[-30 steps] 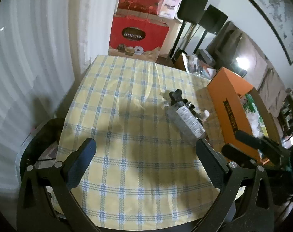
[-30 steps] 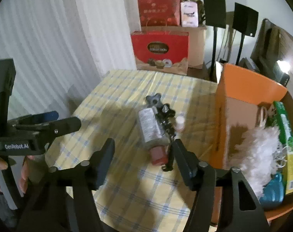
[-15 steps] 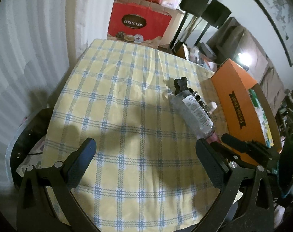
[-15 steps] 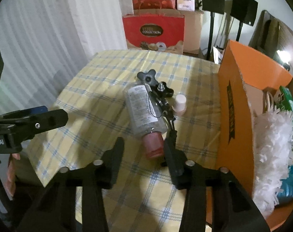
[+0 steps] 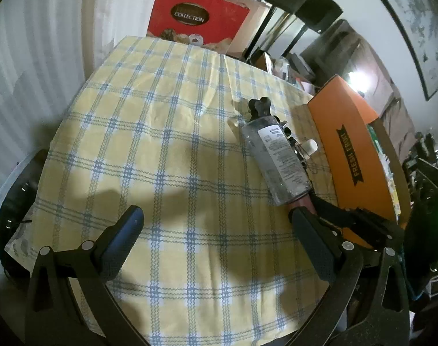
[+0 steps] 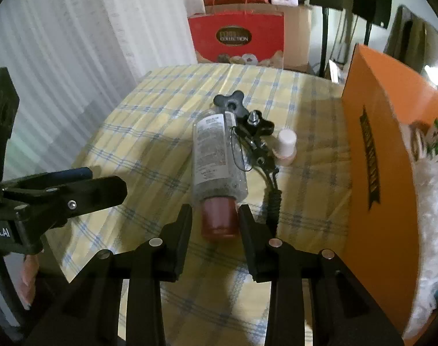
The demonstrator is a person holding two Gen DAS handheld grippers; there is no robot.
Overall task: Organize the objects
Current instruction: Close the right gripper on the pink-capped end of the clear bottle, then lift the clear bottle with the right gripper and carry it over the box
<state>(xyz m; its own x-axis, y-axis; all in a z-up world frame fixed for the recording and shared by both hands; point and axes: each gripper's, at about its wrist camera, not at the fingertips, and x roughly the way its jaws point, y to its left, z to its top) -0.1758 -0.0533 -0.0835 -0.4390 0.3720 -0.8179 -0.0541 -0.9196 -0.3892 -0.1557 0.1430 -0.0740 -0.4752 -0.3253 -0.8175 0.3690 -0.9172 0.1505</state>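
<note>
A clear bottle [image 6: 218, 155] with a pink cap [image 6: 220, 217] is lying on its side on the checked tablecloth [image 5: 161, 150], near the table's right edge, cap end pointing at the right gripper [image 6: 216, 225]. The right gripper's fingers are sitting partly apart on either side of the cap — just beside it, contact unclear. The left gripper [image 5: 216, 225] is hovering wide open over bare cloth toward the near edge, holding nothing; the bottle is lying off its right finger [image 5: 311, 239]. A black knobbed clamp [image 6: 247, 127] is lying against the bottle, a small white-capped bottle [image 6: 285, 147] standing beside it. An orange box [image 6: 377, 173] is standing at the right edge.
</note>
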